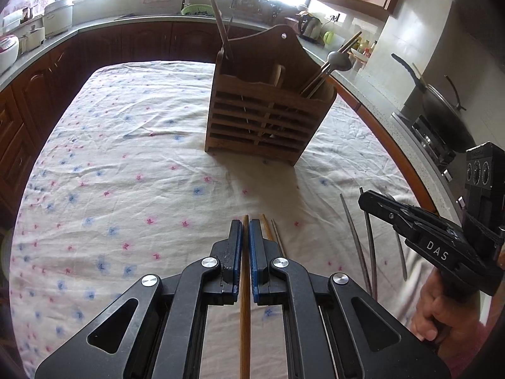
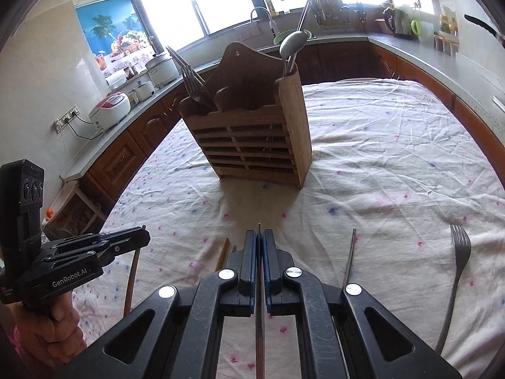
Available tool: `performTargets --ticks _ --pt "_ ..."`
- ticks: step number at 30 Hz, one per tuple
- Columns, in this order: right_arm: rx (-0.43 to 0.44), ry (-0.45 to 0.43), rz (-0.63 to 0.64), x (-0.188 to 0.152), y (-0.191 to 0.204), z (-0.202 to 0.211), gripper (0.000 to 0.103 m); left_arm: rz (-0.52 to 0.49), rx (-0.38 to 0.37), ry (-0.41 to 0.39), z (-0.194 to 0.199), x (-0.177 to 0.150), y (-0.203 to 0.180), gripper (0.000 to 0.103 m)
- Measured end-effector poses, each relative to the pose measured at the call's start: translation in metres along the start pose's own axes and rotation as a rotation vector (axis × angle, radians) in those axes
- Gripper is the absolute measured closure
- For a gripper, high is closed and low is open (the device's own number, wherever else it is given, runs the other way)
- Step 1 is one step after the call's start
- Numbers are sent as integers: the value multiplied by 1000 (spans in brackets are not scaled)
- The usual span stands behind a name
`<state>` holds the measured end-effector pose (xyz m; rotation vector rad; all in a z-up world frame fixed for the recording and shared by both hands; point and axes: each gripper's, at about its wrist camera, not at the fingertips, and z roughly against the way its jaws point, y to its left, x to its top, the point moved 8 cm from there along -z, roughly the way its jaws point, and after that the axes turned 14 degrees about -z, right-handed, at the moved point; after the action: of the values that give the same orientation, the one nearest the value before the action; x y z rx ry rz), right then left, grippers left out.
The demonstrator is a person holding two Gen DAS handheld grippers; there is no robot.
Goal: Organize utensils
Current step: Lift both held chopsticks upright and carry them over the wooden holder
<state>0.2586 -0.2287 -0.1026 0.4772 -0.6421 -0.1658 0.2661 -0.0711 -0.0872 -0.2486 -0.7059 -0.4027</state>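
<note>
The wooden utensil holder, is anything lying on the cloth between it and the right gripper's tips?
No. In the right wrist view the flowered tablecloth is bare between the wooden utensil holder and the right gripper, which is shut on a metal chopstick.

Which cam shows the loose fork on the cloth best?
Right wrist: the fork lies in full view on the tablecloth, tines toward the wooden caddy, right of the right gripper. Left wrist view doesn't show it.
</note>
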Motion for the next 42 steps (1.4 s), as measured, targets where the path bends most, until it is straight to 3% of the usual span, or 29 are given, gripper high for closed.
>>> performTargets --ticks 19,42 --pt "88 -178 58 14 43 78 99 9 -16 -252 98 16 -8 99" --pt "126 -312 79 39 62 118 99 41 2 -387 145 39 6 99"
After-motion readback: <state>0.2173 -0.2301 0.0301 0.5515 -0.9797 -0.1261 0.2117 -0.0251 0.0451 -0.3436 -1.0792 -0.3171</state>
